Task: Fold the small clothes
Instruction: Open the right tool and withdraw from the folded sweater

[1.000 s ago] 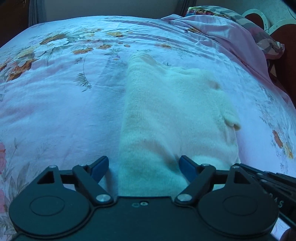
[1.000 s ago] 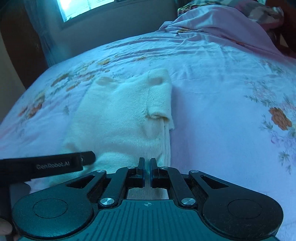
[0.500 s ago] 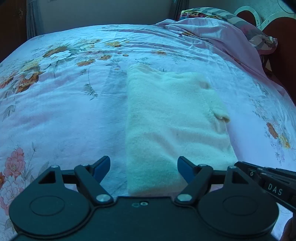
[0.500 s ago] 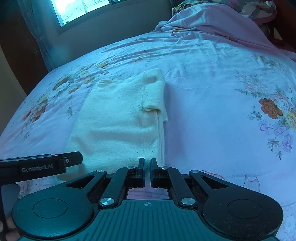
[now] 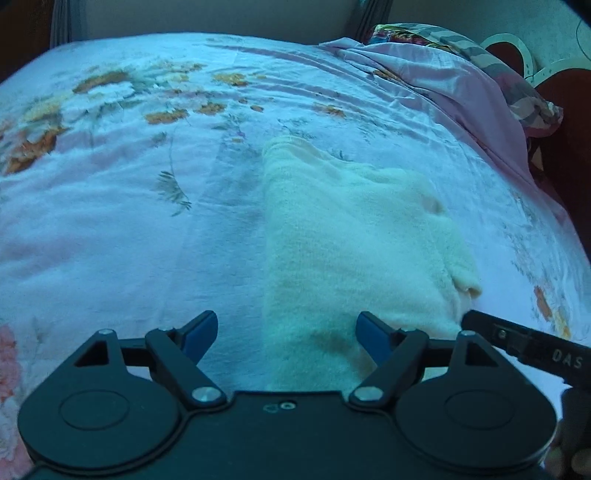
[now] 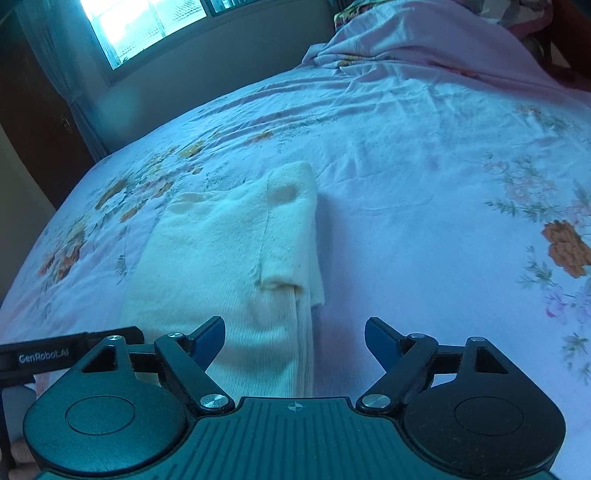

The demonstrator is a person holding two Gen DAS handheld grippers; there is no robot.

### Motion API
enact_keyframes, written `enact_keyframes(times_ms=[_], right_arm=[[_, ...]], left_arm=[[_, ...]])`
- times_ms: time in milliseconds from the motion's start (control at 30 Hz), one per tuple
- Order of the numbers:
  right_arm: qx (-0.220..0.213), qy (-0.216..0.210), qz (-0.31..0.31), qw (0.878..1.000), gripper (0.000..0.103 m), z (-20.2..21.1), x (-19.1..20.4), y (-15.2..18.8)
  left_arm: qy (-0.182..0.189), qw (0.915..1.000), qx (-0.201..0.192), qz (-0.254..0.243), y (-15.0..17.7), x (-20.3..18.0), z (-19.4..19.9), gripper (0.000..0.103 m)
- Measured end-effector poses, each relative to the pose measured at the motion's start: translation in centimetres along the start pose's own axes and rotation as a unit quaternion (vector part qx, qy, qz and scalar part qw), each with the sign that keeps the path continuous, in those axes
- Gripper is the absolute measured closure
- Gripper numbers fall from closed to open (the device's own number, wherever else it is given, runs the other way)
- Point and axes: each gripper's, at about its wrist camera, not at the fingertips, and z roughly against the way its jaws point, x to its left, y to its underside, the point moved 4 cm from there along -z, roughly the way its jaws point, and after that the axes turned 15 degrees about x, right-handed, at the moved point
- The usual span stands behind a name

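Note:
A cream knit garment (image 5: 351, 240) lies folded into a long rectangle on the floral bed sheet (image 5: 129, 221), with a small sleeve tucked along its right side (image 6: 291, 236). My left gripper (image 5: 285, 325) hangs over the garment's near left edge. Its jaws are opening and stand wide, with nothing pressed between the pads. My right gripper (image 6: 294, 326) is over the near right edge. Its jaws are opening too, and the garment's edge lies below the gap, not gripped. Each gripper's side shows in the other's view (image 5: 524, 347) (image 6: 66, 354).
A bunched pink blanket (image 5: 443, 85) and a patterned pillow (image 5: 461, 40) lie at the far right of the bed by a dark headboard (image 5: 569, 129). A bright window (image 6: 147, 26) is beyond the bed's far edge. Flat sheet spreads right of the garment (image 6: 443, 221).
My right gripper's jaws have gone from shut to wide apart. Both grippers drew back half a second ago and are now closer over the garment's near end again.

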Motion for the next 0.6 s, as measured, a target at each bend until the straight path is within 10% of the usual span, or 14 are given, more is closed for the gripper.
enact_keyframes(times_ms=[433, 600], right_arm=[[0.013, -0.029, -0.034, 0.999, 0.023, -3.3, -1.2, -3.1], [0.018, -0.008, -0.011, 1.0, 0.07, -3.7, -0.6, -3.3]], left_arm=[[0.038, 0.999, 0.022, -0.012, -1.1, -1.0, -3.1, 0.014], [0.035, 0.9991, 0.018, -0.019, -1.0, -2.3, -3.4, 0.025]])
